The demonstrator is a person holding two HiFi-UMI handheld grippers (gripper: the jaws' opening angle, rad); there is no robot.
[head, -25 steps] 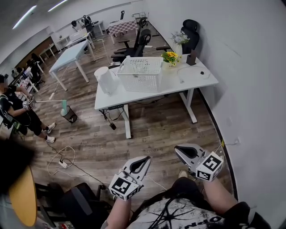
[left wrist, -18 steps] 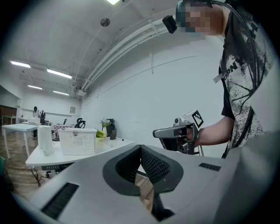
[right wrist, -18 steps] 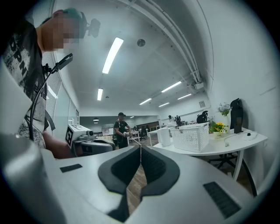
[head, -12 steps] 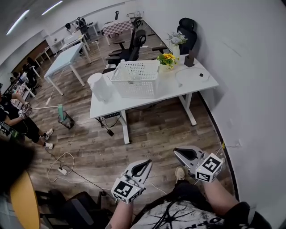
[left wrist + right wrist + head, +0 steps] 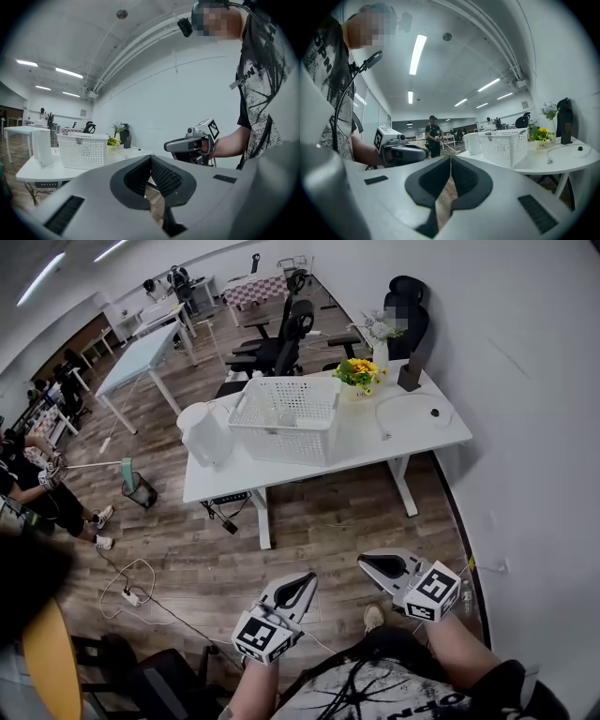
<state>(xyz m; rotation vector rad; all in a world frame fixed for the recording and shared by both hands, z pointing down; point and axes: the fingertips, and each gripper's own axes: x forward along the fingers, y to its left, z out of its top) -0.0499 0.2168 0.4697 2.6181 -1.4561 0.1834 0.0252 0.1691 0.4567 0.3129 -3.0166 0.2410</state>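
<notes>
**Item 1, left gripper** (image 5: 306, 578): I carry it low in front of the body, above the wooden floor (image 5: 309, 521). In its own view the tips (image 5: 150, 157) are pressed together with nothing between them; only floor shows through the opening lower down.

**Item 2, right gripper** (image 5: 364, 562): level with the left one and apart from it. Its tips (image 5: 450, 157) are likewise pressed together on nothing.

**Item 3, white desk** (image 5: 375, 444): the nearest furniture, well apart from both grippers across open floor.
- Mesh basket (image 5: 286, 418): white, left of the desk's middle.
- White jug (image 5: 204, 434): at the left end, just beside the basket.
- Yellow flowers (image 5: 359, 373): in a pot at the far edge, right of the basket.
- Black stand (image 5: 410, 369): near the far right corner.
- White cable (image 5: 398, 409): looped over the right half.

**Step, as I judge it:** an empty-handed approach; nothing is held or touched.

**Next move calls for:** reaching anything on the desk would need the floor gap closed, then the jaws parted, before the near edge.
</notes>
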